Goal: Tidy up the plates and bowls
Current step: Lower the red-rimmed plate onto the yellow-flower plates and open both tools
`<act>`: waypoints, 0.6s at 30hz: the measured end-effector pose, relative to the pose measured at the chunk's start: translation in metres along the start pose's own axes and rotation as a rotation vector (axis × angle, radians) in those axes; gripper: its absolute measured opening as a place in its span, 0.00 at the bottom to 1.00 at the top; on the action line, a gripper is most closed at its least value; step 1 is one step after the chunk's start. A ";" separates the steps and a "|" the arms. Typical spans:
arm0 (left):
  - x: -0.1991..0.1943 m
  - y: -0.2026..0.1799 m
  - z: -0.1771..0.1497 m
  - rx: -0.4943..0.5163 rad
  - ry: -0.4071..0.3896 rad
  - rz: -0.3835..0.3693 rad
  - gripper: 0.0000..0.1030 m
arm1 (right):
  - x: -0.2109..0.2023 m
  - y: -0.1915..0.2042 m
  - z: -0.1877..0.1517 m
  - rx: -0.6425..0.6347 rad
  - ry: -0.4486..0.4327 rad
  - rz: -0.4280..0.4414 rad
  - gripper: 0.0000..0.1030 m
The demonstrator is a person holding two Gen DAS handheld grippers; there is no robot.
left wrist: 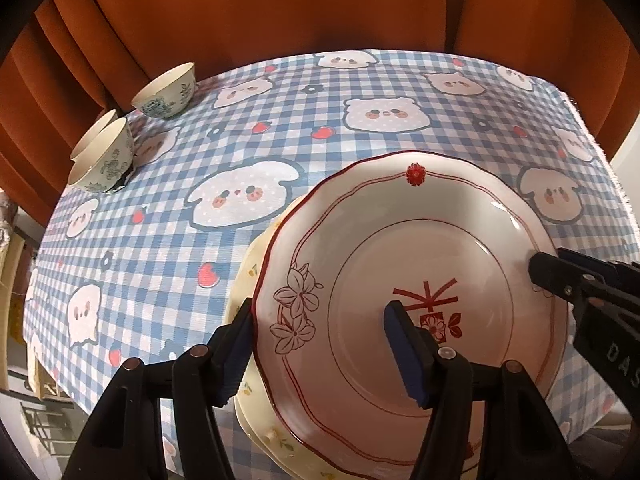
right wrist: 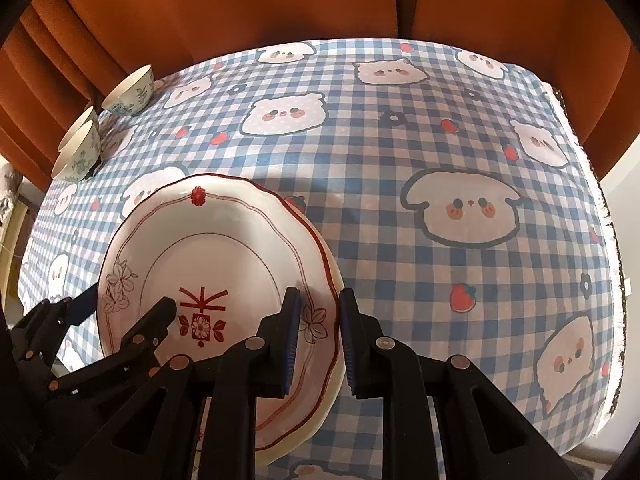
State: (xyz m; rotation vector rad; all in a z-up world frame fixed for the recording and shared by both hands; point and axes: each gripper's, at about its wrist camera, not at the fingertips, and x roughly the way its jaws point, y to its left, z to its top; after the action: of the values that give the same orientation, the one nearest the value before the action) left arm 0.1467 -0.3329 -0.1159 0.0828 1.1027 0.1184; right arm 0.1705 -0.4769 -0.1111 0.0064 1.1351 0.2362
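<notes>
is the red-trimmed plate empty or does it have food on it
Empty. The red-trimmed plate shows only its printed red motif and flower outlines; its well is bare and glossy in both views.

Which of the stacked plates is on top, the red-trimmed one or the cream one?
The red-trimmed plate is on top, its whole white face with red emblem showing. Of the cream plate beneath, only a yellowish rim with small flowers shows at its edge.

Left hand-held gripper (left wrist: 320,344) straddles red-trimmed plate (left wrist: 440,220) rim — cream plate (left wrist: 250,272) beneath (bowls (left wrist: 166,94) far-left).
</notes>
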 end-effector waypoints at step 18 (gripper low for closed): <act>-0.006 0.002 -0.006 -0.009 0.009 -0.062 0.86 | -0.006 0.009 -0.006 -0.033 0.003 -0.029 0.35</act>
State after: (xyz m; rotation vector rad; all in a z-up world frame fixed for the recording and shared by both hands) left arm 0.1386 -0.3316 -0.1128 0.0404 1.1127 0.0685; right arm 0.1613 -0.4700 -0.1072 -0.0402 1.1332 0.2292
